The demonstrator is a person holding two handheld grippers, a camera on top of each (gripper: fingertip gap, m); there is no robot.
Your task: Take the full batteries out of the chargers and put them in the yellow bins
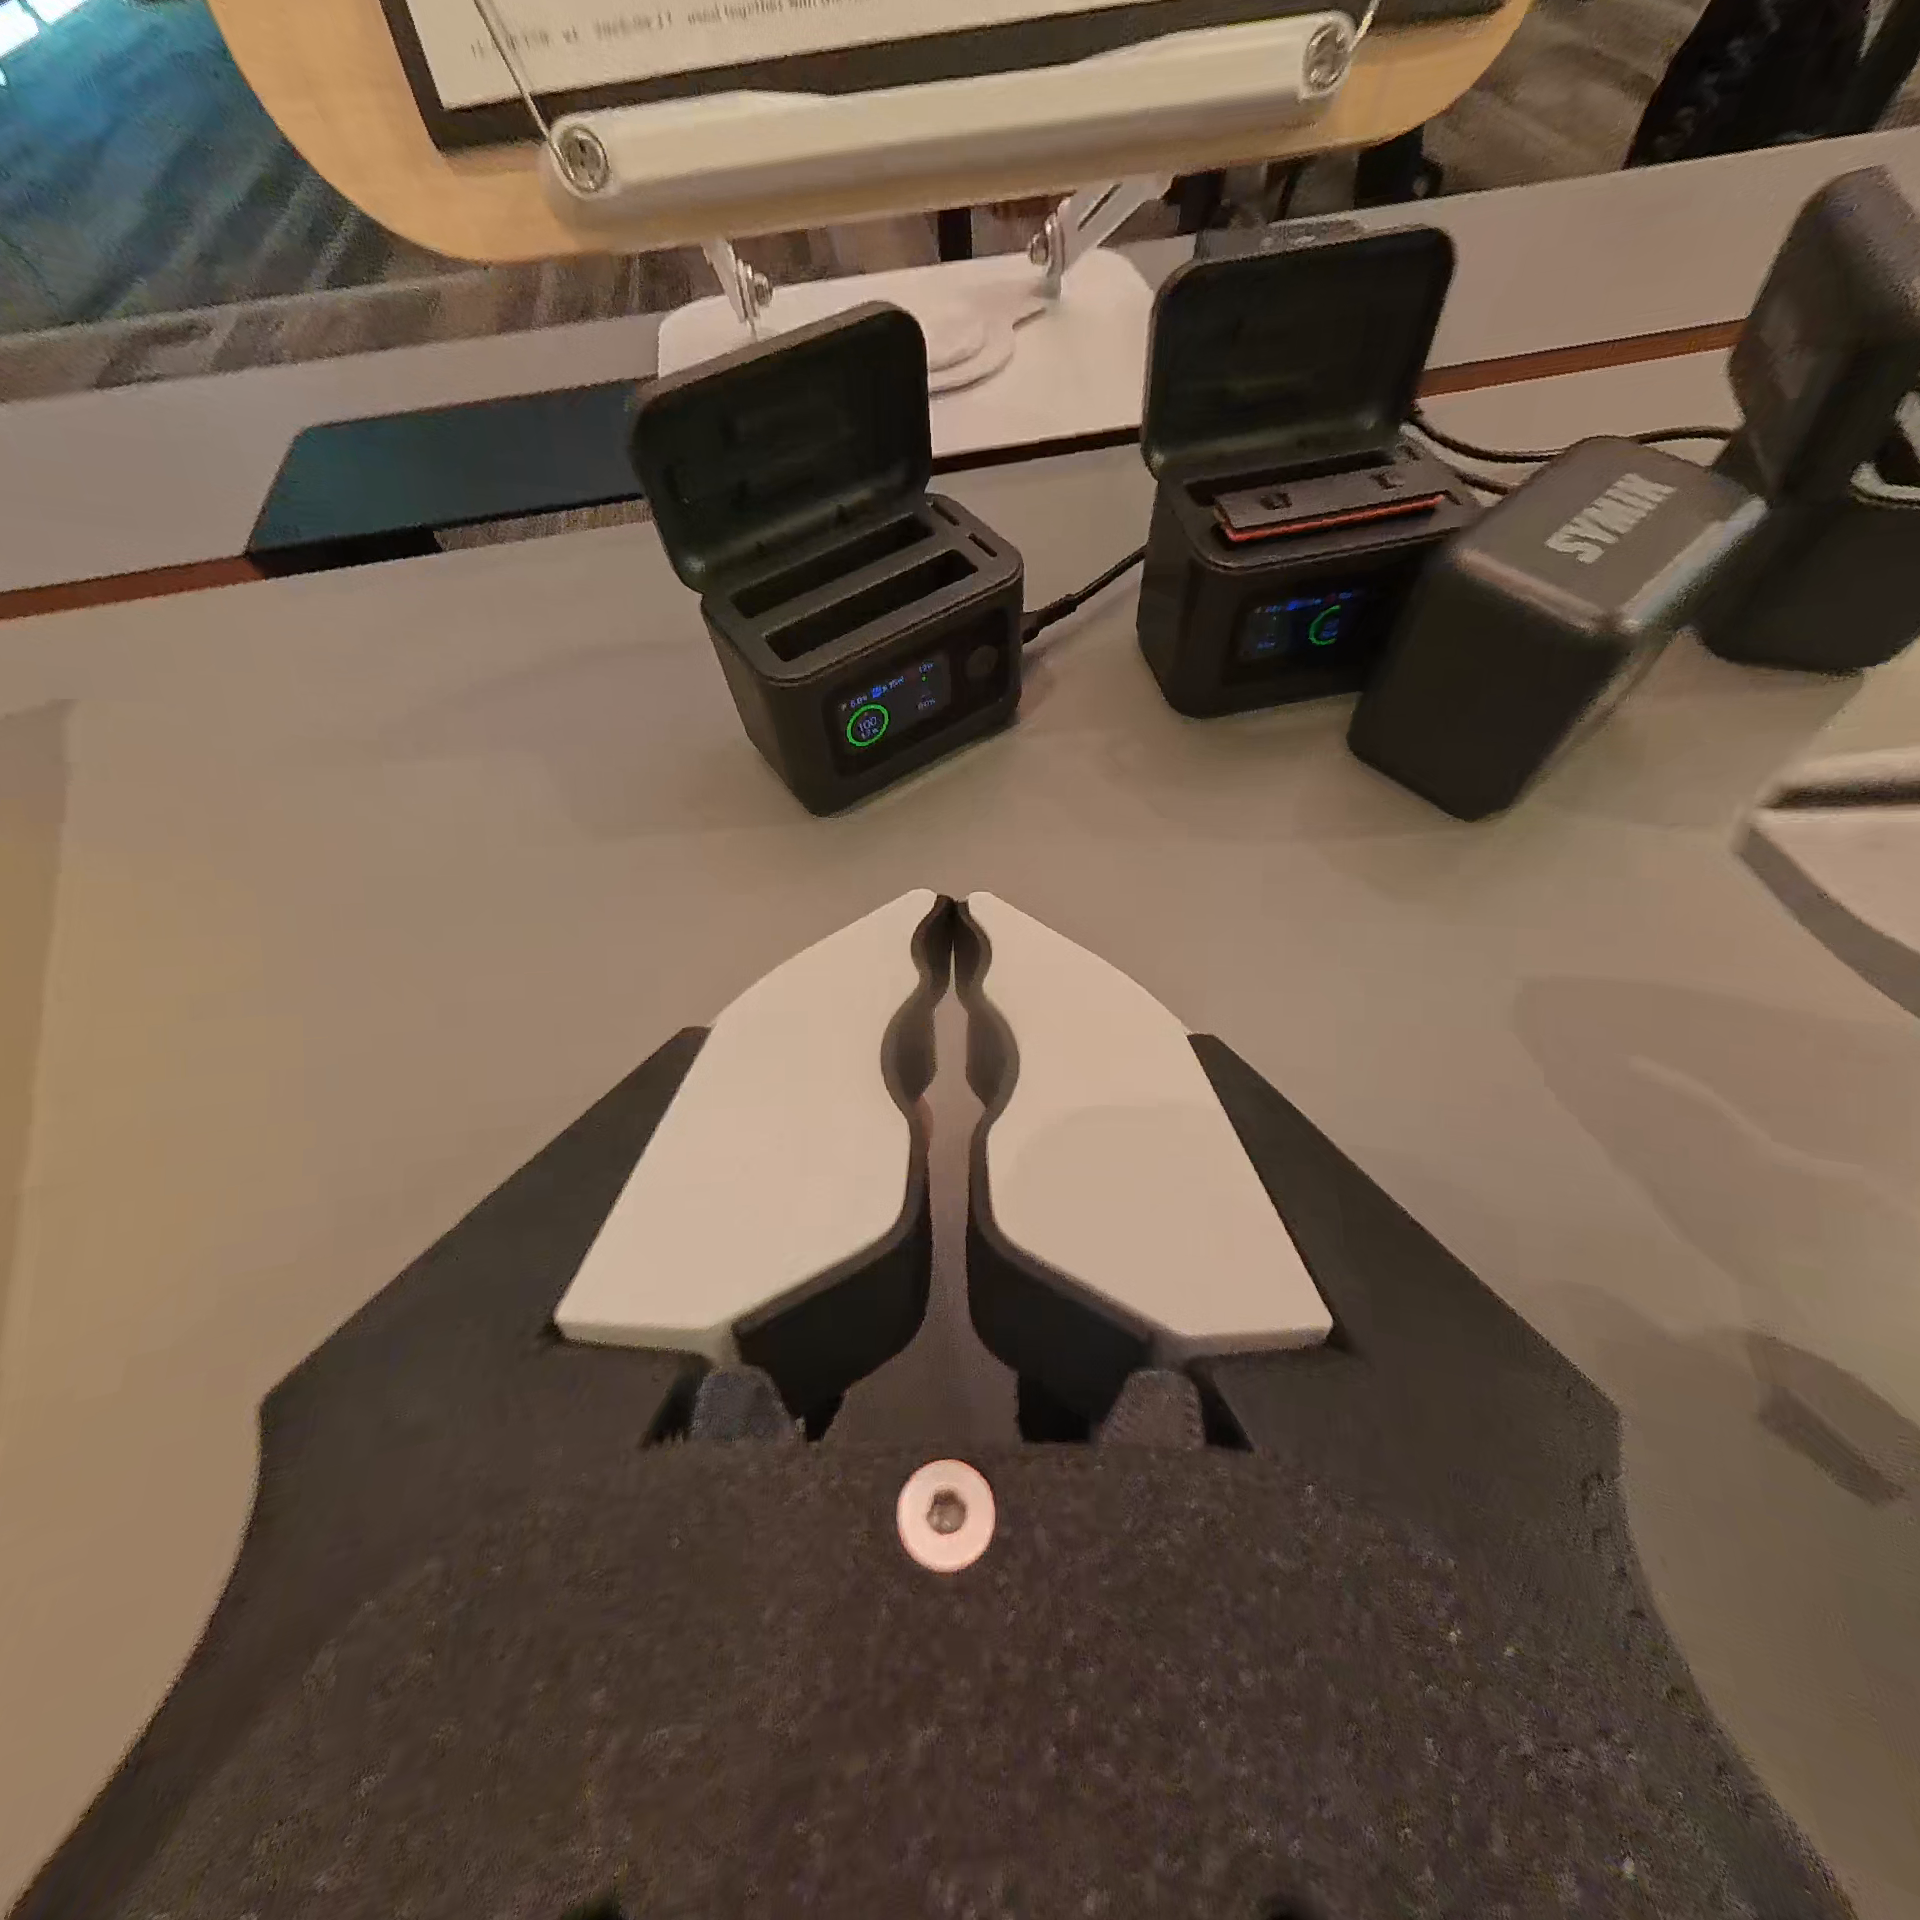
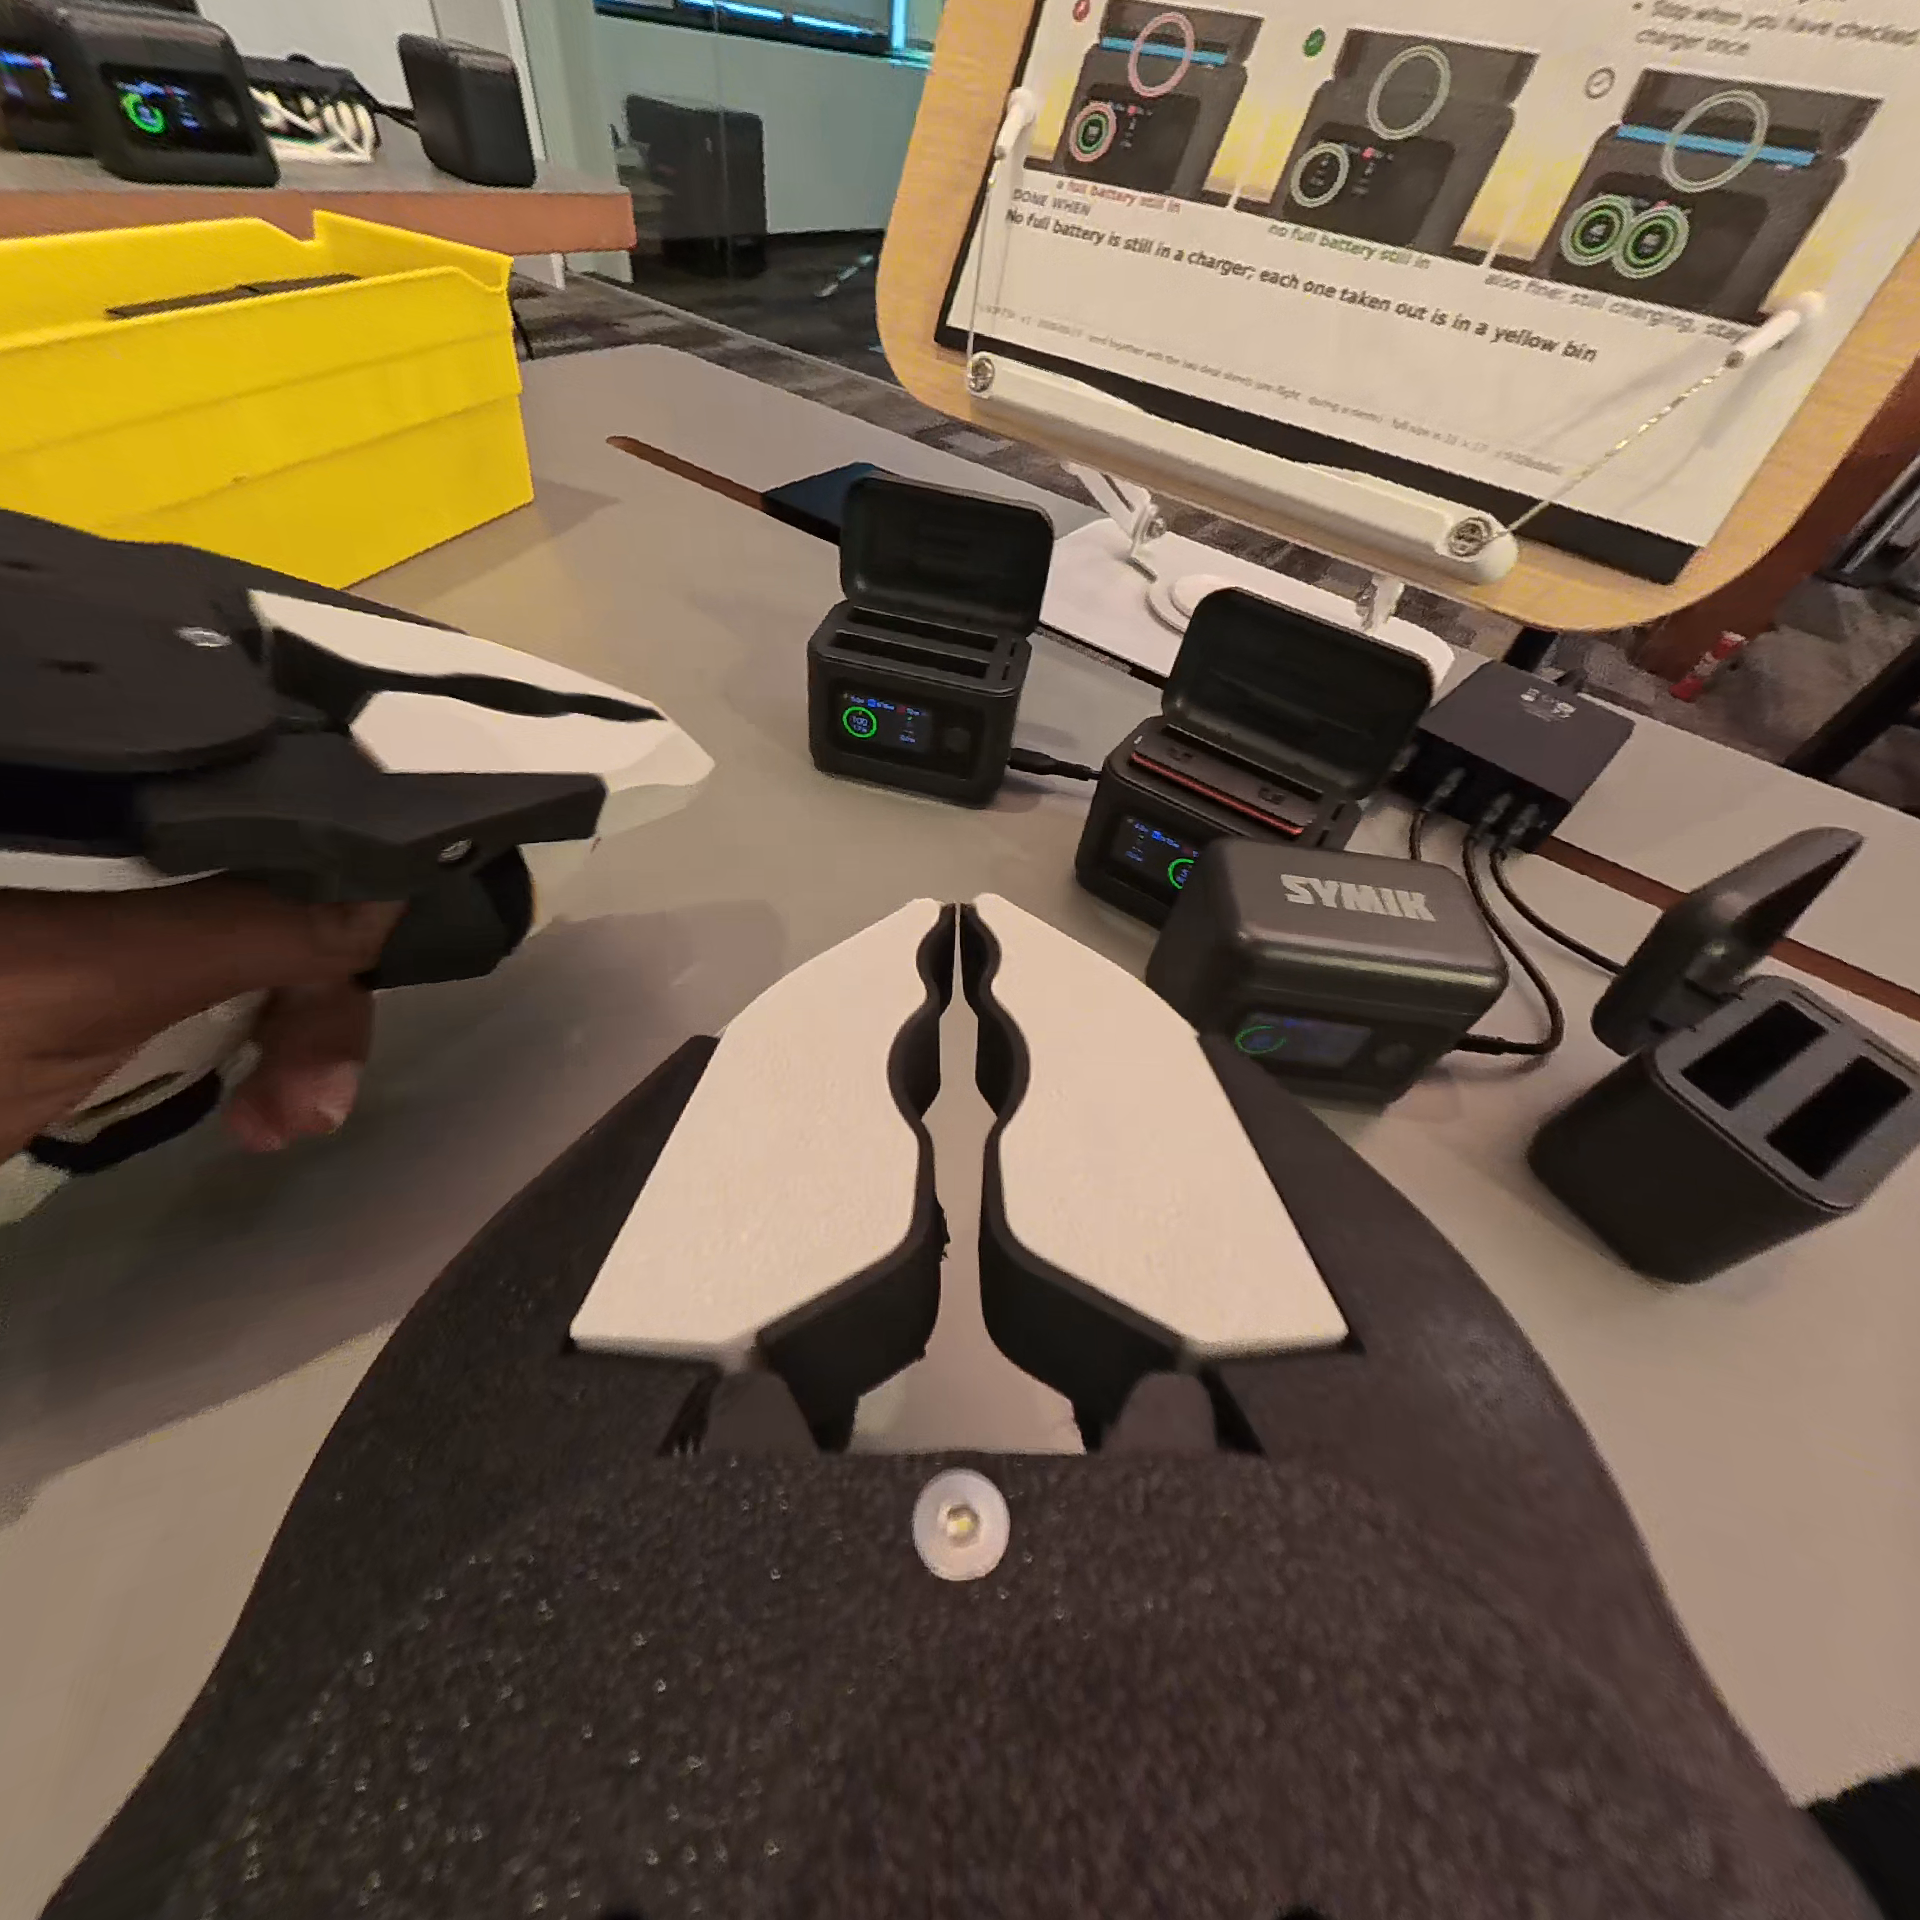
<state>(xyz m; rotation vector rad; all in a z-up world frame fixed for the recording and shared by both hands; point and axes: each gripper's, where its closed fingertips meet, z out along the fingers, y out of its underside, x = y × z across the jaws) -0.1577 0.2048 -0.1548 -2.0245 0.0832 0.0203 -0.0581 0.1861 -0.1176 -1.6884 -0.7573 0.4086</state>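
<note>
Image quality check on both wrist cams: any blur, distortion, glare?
Left wrist view: sharp at the centre open charger; the closed charger and right edge smear; the board bows from fisheye. Right wrist view: the left gripper is motion-blurred, the yellow bin crisp; soft shadows, no harsh glare.

A pale grey tabletop (image 2: 644,540) fills the lower part of both views, a brown strip (image 1: 125,592) crossing it. Beyond its far edge lies mottled grey carpet (image 2: 727,322). In the upper left of the right wrist view a wood-edged shelf (image 2: 312,208) stands before a glass partition (image 2: 727,125). Warm indoor light falls evenly, with soft shadows.
</note>
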